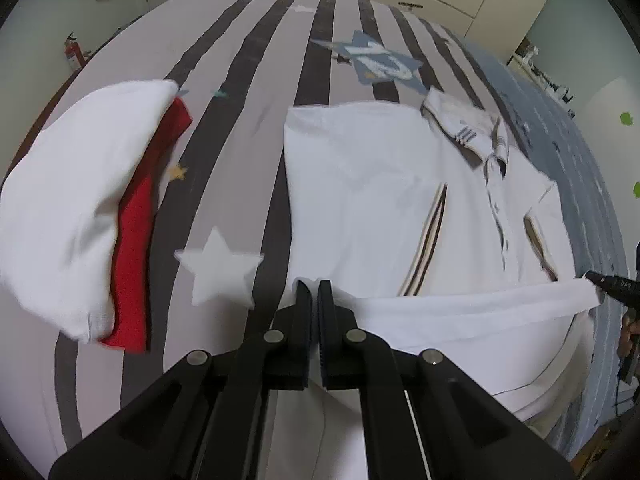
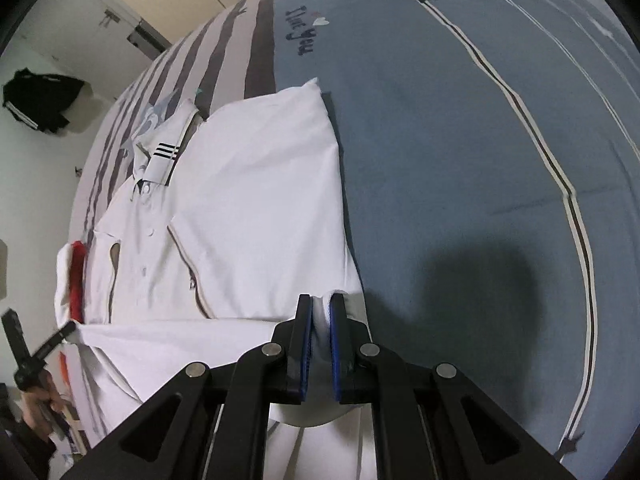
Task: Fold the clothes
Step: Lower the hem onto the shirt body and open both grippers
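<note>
Bed [image 1: 248, 128]: striped, starred cover, blue at right.
Shirt [image 1: 360, 184]: white polo, flat mid-bed, near hem raised.
Pile [image 1: 72, 200]: white and red, far left.
Left gripper [image 1: 315, 286]: clamped on hem.
Right gripper [image 2: 320, 300]: clamped on hem.

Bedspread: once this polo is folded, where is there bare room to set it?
Bare: the blue bedspread right of the white polo, and the striped strip between polo and white-and-red pile. Crowded: bed's left side.
</note>
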### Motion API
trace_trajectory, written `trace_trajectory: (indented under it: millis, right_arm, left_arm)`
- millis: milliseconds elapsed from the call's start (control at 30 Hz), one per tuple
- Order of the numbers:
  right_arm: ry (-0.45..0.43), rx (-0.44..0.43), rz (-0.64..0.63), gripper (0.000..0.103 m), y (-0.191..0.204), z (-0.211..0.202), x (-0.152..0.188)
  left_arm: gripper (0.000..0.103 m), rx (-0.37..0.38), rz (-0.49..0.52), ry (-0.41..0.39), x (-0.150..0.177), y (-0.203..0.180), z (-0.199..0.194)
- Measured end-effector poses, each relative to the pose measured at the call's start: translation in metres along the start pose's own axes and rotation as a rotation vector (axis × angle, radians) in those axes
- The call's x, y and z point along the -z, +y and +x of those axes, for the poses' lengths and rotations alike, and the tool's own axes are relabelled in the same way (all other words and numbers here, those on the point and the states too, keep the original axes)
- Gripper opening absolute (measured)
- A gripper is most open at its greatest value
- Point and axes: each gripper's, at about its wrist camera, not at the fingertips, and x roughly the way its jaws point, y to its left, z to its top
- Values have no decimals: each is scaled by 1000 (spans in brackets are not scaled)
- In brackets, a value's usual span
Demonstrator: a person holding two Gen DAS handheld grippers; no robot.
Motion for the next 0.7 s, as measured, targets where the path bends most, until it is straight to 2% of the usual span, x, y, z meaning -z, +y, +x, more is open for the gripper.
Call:
trace_trajectory:
  millis: [67, 167, 233, 300, 333, 367, 400, 433, 467, 533, 633, 700]
  right_arm:
    - [-4, -4, 6, 7, 0, 0, -6]
    - [32, -1, 4, 8, -1, 10, -15]
    - [73, -5, 10, 14, -4, 20, -18]
    - [76, -12, 4, 24, -5, 21, -19]
    - [51, -12, -3, 36, -4, 14, -15]
    - [17, -11, -13, 41, -3, 5, -9]
    - [-18, -9, -22, 52, -2, -4, -3]
    - [-53, -8, -32, 57, -2, -13, 3]
    - [-86, -8, -46, 58, 0, -21, 10]
    - [-135, 2, -83, 62, 4, -35, 27]
    - [-142, 73, -145, 62, 11, -38, 51]
    - [-129, 127, -185, 62, 15, -32, 62]
  left_arm:
    - [2, 2, -4, 7, -8, 1, 4]
    - [6, 11, -56, 96, -17, 10, 24]
    - [10, 9, -91, 129, -18, 18, 29]
    - [19, 22, -94, 40, -11, 21, 10]
    - [25, 29, -95, -6, -6, 21, 0]
    - [40, 33, -104, -48, 2, 22, -11]
    - [49, 36, -114, -89, 10, 24, -21]
    - [51, 41, -121, -120, 18, 24, -29]
    - [52, 43, -122, -138, 25, 24, -34]
    - [52, 3, -85, -126, 41, 18, -35]
    - [52, -60, -1, -96, 52, 5, -25]
    - [48, -58, 29, -85, 55, 1, -20]
